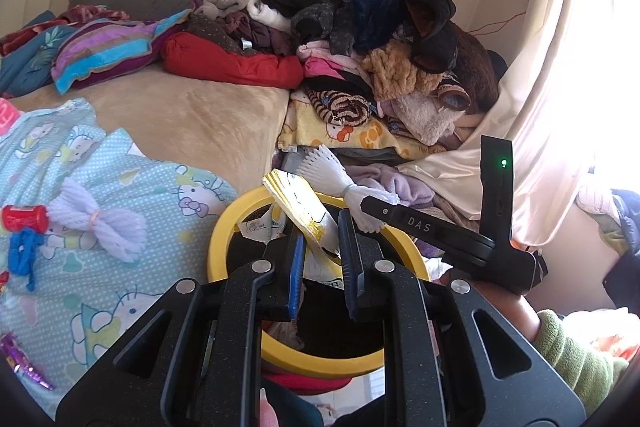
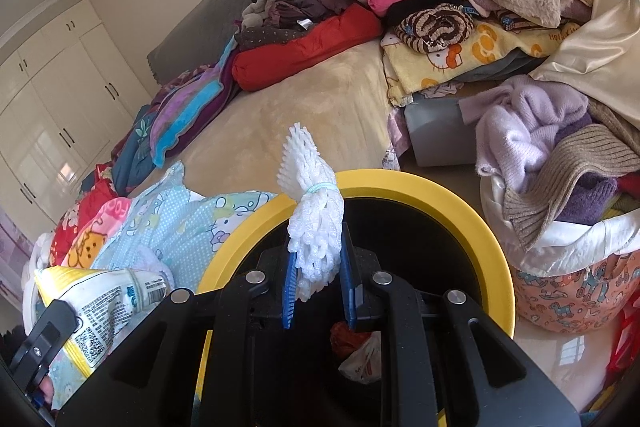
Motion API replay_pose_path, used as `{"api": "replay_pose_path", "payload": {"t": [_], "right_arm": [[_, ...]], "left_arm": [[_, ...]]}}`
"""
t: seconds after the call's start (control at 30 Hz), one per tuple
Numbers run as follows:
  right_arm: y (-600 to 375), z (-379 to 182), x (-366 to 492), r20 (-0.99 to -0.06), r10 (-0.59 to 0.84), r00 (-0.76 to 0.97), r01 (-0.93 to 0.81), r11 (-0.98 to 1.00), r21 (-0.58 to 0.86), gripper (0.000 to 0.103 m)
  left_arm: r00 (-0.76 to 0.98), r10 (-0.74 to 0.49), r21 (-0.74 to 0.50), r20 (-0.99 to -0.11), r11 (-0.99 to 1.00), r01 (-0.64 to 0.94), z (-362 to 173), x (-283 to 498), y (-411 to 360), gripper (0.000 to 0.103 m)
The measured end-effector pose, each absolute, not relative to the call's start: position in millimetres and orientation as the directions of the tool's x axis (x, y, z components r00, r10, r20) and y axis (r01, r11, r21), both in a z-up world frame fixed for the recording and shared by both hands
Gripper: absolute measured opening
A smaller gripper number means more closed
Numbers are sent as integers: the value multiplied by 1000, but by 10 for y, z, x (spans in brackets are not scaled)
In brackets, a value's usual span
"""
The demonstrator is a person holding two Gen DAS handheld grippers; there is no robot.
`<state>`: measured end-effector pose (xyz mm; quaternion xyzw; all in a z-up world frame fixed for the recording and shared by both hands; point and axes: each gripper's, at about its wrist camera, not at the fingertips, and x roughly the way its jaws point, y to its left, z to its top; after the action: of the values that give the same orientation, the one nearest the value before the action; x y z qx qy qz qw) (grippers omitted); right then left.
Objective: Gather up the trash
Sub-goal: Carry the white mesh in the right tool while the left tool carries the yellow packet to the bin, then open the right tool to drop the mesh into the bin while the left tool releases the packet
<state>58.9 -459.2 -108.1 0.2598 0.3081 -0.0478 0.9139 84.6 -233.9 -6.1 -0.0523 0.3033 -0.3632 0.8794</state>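
My left gripper [image 1: 321, 227] is shut on a yellow and white snack wrapper [image 1: 298, 201], held over the yellow-rimmed bin [image 1: 224, 227]. My right gripper [image 2: 316, 247] is shut on a white foam net bundle [image 2: 314, 215] tied with a band, above the same bin [image 2: 440, 193]. In the left wrist view the right gripper [image 1: 370, 207] reaches in from the right with the foam net [image 1: 330, 167]. In the right wrist view the left gripper [image 2: 44, 339] and its wrapper [image 2: 108, 301] sit at the lower left. Crumpled trash [image 2: 360, 355] lies inside the bin.
On the Hello Kitty blanket [image 1: 120, 287] lie a red roll [image 1: 24, 219], a pale yarn-like bundle [image 1: 96, 223], a blue scrap [image 1: 24, 255] and a purple wrapper [image 1: 24, 367]. A clothes pile [image 1: 360, 27] covers the bed's far side. A laundry basket [image 2: 568, 287] stands right of the bin.
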Motion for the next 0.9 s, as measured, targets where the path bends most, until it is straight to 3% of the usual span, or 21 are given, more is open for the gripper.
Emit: {"api": "replay_pose_path", "payload": {"t": [0.7, 0.8, 0.87, 0.9], "right_arm": [[-4723, -1199, 607, -618, 79, 782, 274, 847, 456, 21], [-4725, -1209, 616, -625, 76, 777, 281, 847, 452, 36], [-4736, -1207, 603, -622, 71, 779, 289, 841, 457, 50], [-4746, -1202, 598, -622, 66, 780, 295, 838, 459, 51]], "left_arm": [[499, -667, -354, -554, 731, 583, -362, 1181, -2612, 11], [494, -661, -361, -565, 737, 572, -395, 1225, -2617, 13], [497, -653, -374, -571, 747, 550, -412, 1261, -2584, 39], [502, -648, -379, -572, 752, 539, -412, 1265, -2560, 62]]}}
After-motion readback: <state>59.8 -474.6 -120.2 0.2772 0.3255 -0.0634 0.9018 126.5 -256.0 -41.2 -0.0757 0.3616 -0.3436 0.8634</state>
